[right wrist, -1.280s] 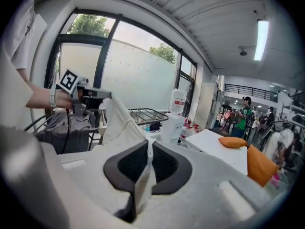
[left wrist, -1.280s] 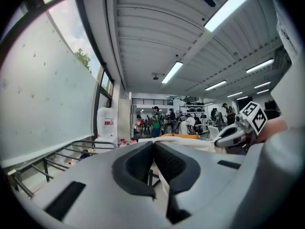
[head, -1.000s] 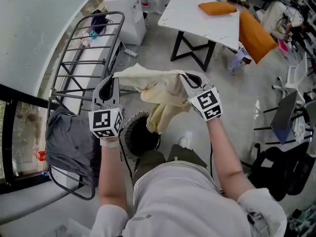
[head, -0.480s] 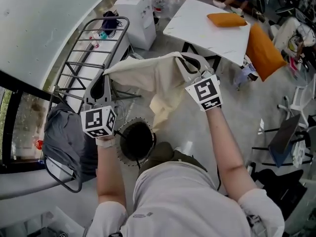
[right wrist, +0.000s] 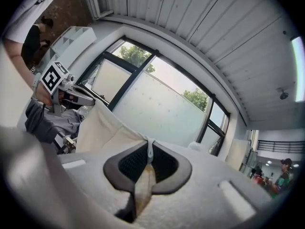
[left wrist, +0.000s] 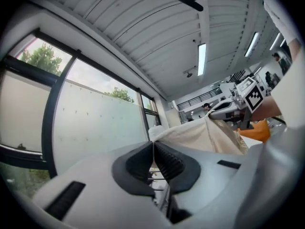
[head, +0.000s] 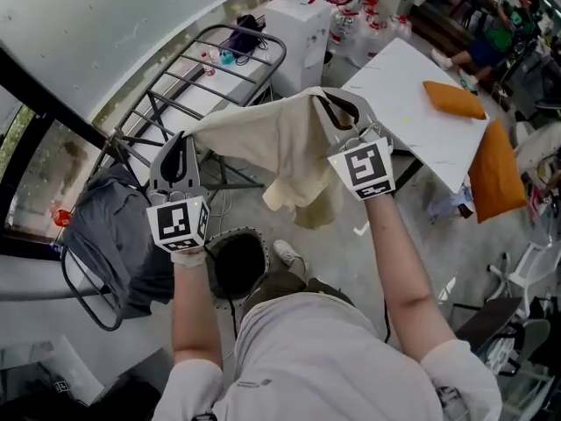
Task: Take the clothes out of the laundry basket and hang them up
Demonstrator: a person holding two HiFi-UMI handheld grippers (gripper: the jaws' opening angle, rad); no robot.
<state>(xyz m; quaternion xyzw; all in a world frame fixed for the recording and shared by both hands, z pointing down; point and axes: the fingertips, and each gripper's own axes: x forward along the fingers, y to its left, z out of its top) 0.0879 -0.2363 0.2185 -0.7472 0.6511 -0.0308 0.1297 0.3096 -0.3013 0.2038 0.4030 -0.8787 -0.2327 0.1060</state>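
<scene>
Laundry basket (head: 219,239) at feet, inside dark. Above it, left gripper (head: 187,140) and right gripper (head: 326,105) both clenched on cream garment (head: 272,143), top edge stretched between. Beyond, drying rack (head: 272,40); grey garment (head: 114,235) over near end. Better hold edge taut, lower evenly over free bars. No readable writing, only square markers.

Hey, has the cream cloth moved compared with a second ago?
Yes. The cream cloth has gone up and spread out: its hanging end overlapped the rim of the laundry basket before, and now shows clear of it, above and to the right.
</scene>
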